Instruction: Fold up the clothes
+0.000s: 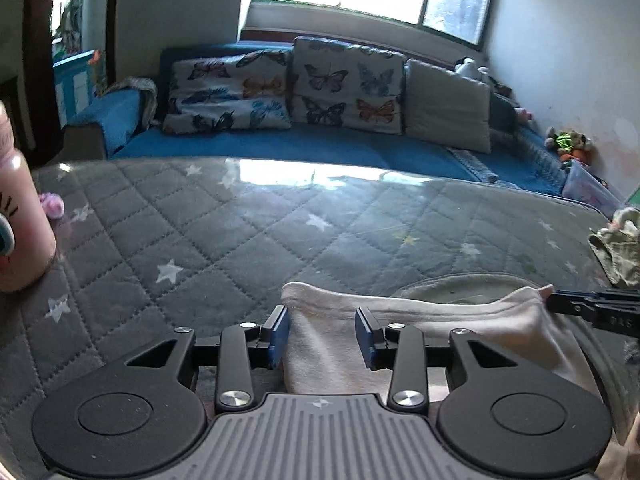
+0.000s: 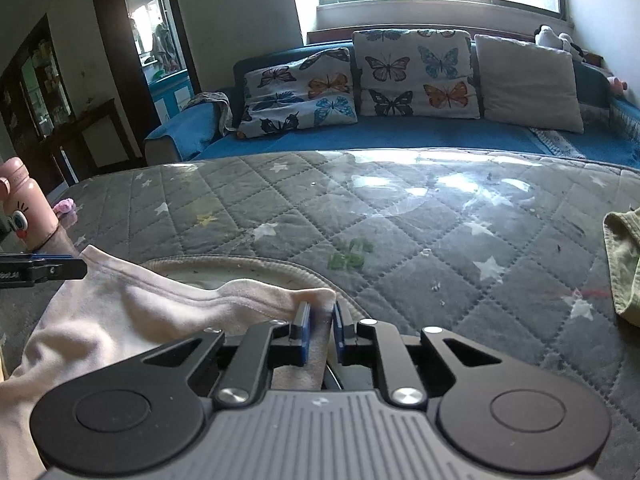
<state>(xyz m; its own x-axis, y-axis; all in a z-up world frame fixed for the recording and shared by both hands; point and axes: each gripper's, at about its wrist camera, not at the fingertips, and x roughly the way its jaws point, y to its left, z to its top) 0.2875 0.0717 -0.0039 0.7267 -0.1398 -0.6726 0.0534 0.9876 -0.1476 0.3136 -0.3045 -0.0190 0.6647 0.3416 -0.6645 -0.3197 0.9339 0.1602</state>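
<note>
I see a wide counter [image 2: 400,220] covered with a grey quilted cloth with white stars, and a clear shiny sheet lies over it. Behind its far edge stands a blue sofa [image 2: 360,136] with butterfly cushions [image 2: 416,74]. On the near side of the counter, about the middle, lies a pale pink garment [image 2: 120,320], partly lifted from a round grey mat [image 2: 240,268] that is under it. A green garment [image 2: 624,264] lies at the right edge of the counter, well apart from the pink one. A pink bottle [image 1: 20,208] stands at the left edge.

My right gripper [image 2: 319,330] has its fingers clenched on the right corner of the pink garment's hem; the cloth is pinched between the blue pads. My left gripper [image 1: 322,334] is at the left corner of the same hem. Its fingers [image 1: 280,336] stand apart, with the cloth between them, and the pads do not press on it.
</note>
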